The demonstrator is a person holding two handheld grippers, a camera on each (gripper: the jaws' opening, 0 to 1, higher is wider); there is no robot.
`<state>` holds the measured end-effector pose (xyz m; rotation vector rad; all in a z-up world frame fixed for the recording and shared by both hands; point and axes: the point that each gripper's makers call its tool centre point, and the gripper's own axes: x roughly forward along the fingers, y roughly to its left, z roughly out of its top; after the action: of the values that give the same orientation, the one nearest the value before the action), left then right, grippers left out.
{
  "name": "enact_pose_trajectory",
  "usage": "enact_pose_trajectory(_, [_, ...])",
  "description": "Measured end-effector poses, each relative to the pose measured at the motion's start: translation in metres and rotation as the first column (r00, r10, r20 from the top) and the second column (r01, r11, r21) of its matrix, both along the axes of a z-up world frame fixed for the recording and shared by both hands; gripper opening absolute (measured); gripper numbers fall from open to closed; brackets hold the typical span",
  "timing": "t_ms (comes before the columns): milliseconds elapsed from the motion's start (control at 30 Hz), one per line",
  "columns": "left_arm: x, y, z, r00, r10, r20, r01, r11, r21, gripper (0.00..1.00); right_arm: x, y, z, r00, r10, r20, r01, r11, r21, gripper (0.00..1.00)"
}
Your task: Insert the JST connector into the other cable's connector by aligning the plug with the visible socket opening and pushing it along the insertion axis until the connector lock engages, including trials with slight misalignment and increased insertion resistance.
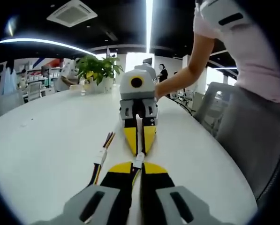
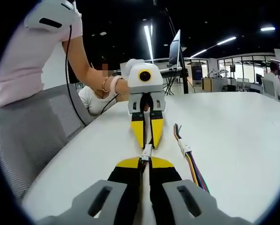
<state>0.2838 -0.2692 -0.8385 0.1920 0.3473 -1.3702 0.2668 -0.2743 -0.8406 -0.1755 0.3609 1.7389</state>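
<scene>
JST connector (image 1: 139, 161): light, small, brittle plastic; wires limp. Left gripper (image 1: 139, 169), right gripper (image 2: 146, 161) each clamped behind housing.

Left tongs (image 1: 139, 165) and right tongs (image 2: 146, 161) closed, tip to tip, facing each other.

On the table (image 1: 46, 140), the two grippers face each other tip to tip, the joined connectors (image 1: 139, 161) between them; a spare cable (image 1: 101, 159) lies beside.
</scene>
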Motion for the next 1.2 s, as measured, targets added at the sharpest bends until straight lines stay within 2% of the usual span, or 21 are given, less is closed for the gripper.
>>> enact_pose_trajectory(267, [0.001,-0.005,0.0,1.0,0.018,-0.003,-0.018,1.0,0.002,0.0,0.005,0.002,-0.001,1.0,0.004,0.003,-0.004,1.0,0.009,0.03])
enact_pose_trajectory(333, [-0.005,-0.011,0.0,1.0,-0.012,-0.005,0.012,1.0,0.002,0.0,0.007,0.004,-0.002,1.0,0.006,0.013,-0.006,1.0,0.008,0.03])
enact_pose_trajectory(400, [0.0,-0.012,0.001,1.0,0.018,-0.01,-0.018,1.0,-0.002,0.0,0.011,0.005,-0.003,1.0,-0.002,0.008,0.002,1.0,0.012,0.03])
enact_pose_trajectory(667, [0.001,-0.012,0.002,1.0,0.03,-0.005,-0.03,0.999,-0.011,0.0,0.013,0.006,-0.004,1.0,-0.004,0.017,0.004,1.0,0.019,0.03])
enact_pose_trajectory(967, [0.006,-0.005,0.001,0.994,0.105,-0.042,-0.107,0.994,-0.036,0.0,0.016,0.007,-0.004,0.998,-0.064,-0.01,0.064,0.997,0.034,0.04])
enact_pose_trajectory(1200, [0.007,0.0,0.0,0.991,0.129,-0.038,-0.13,0.991,-0.036,0.0,0.019,0.006,-0.006,0.997,-0.083,0.003,0.082,0.996,0.033,0.05])
